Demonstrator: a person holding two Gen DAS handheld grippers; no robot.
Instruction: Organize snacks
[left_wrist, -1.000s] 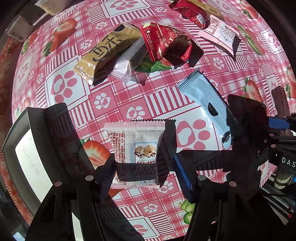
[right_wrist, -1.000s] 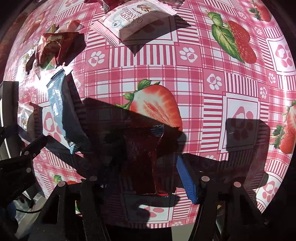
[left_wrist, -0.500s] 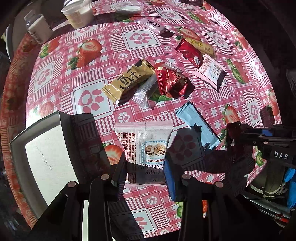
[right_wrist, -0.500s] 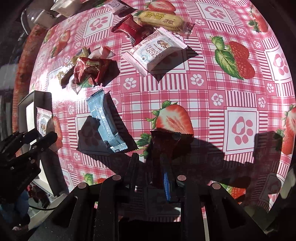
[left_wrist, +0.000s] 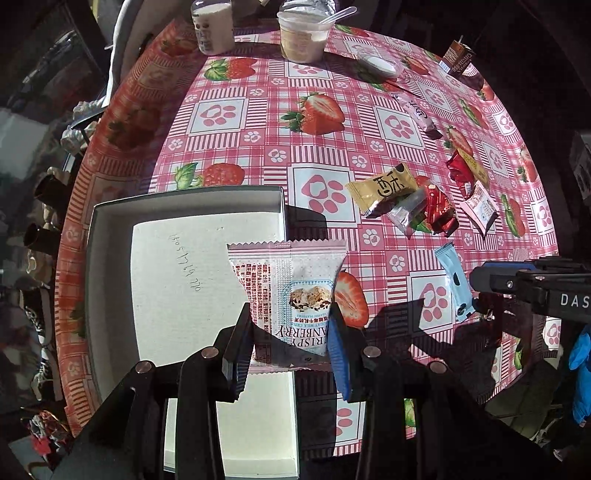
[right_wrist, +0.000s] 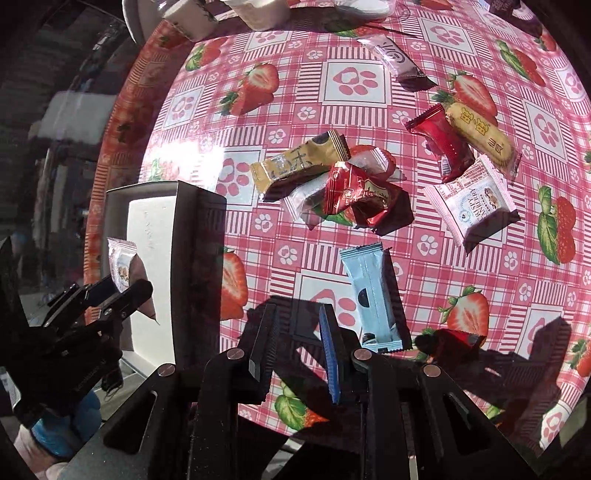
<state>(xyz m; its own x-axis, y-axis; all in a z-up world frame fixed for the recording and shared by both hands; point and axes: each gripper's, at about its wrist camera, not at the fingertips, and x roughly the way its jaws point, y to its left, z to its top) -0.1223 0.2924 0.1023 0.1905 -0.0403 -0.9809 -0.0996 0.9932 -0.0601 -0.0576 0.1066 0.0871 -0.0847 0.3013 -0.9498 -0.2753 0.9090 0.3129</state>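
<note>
Pink-and-white cranberry crisp packet hangs clamped by its lower end in my left gripper, above the near right edge of the open white-lined box on the strawberry tablecloth. My right gripper has its jaws drawn nearly together over the cloth beside the pale blue packet; I cannot tell whether it carries anything.

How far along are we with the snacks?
Done: nothing yet; the box shows only bare floor. In hand: the left gripper holds a cranberry packet over the box. The right gripper is shut, seemingly on nothing. Left: the blue packet, the heap and others beyond lie on the cloth.
</note>
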